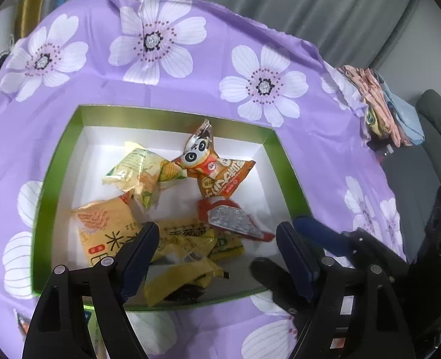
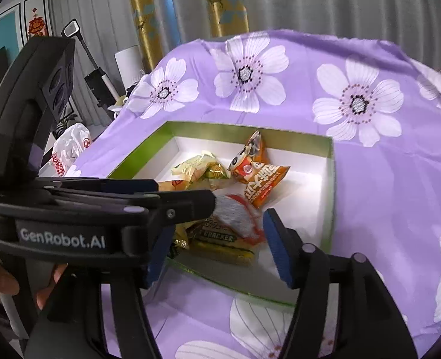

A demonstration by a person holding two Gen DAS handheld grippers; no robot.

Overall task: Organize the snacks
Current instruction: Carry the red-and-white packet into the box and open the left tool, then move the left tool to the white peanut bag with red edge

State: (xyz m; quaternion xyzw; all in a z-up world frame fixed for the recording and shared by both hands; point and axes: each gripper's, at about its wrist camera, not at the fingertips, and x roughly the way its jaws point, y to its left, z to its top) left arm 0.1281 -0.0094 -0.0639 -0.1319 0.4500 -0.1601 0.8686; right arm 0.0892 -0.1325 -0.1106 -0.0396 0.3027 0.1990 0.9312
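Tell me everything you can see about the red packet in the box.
The red packet is a small sealed pouch of glossy film, red with a silvery printed panel facing up. It lies flat on the white floor of the box, near the front right, overlapping a yellow packet and almost touching the orange packet. No jaws hold it.

Glossy crinkled plastic snack packets (image 1: 172, 224) lie in a smooth cardboard box (image 1: 57, 185) on floral purple cloth (image 1: 325, 149).
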